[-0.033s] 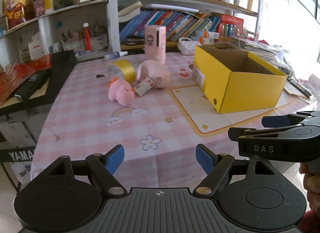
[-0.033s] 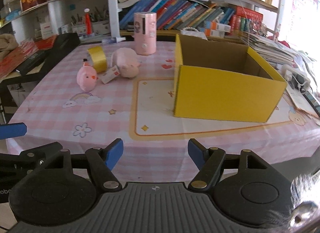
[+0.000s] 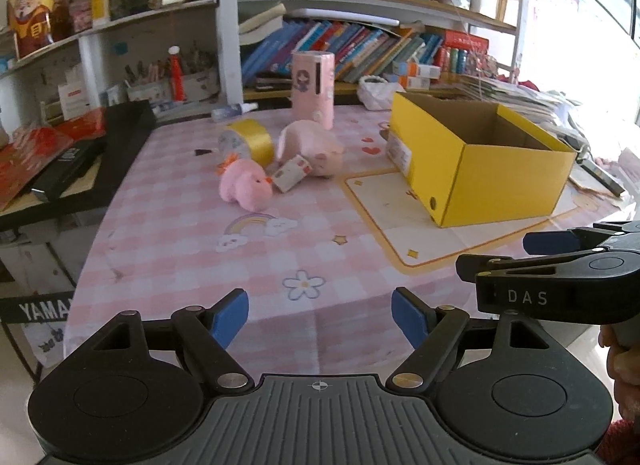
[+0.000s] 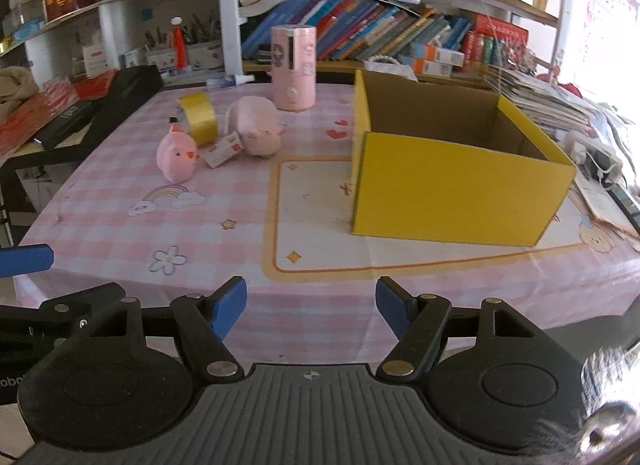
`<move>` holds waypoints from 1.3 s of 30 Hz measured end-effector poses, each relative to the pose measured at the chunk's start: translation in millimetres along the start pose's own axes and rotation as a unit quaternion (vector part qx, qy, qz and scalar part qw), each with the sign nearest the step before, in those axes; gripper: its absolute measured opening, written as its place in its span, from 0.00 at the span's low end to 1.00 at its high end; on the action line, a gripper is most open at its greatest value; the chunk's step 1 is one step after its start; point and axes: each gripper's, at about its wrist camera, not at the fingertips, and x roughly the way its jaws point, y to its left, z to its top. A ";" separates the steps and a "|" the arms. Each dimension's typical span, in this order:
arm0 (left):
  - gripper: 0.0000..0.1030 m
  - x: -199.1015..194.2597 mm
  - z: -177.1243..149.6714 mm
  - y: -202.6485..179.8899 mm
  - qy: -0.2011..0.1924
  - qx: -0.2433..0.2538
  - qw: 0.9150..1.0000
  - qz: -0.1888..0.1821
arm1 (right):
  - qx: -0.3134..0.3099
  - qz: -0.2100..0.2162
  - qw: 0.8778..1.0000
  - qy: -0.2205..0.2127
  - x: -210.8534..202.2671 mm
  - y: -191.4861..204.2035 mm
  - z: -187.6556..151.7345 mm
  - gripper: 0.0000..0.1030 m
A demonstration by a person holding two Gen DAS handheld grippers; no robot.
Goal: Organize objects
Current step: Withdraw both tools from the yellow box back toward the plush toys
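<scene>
- My left gripper [image 3: 320, 319] hovers at the near table edge, well short of the box [image 3: 508, 181]; its jaws stand wide apart with nothing between them
- My right gripper [image 4: 310, 307] hangs at the same edge, nearer the box; its jaws are opening, and they are empty too
- The box sits open-topped on the table [image 4: 100, 225]; I cannot see its floor
- Left of the box lie the toys, close together: a pink chick [image 3: 244, 187], a small carton [image 3: 292, 173] touching it, and a pink pig [image 3: 316, 145] against the carton
- The yellow tape roll [image 3: 250, 141] stands just behind the chick; the pink tumbler [image 3: 313, 89] stands upright behind the pig, left of the box's far corner
</scene>
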 end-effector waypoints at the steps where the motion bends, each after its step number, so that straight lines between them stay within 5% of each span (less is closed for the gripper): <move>1: 0.78 -0.4 0.2 2.0 -0.001 -0.001 1.000 0.002 | -0.002 0.002 1.000 -0.001 0.1 3.0 0.7 0.68; 20: 0.78 4.5 0.3 31.8 0.004 -0.025 0.999 0.026 | -0.032 0.032 0.999 0.003 18.9 36.3 13.9 0.69; 39: 0.78 65.8 44.3 50.9 0.014 -0.045 0.998 0.048 | -0.053 0.058 0.997 0.011 87.9 36.7 70.1 0.69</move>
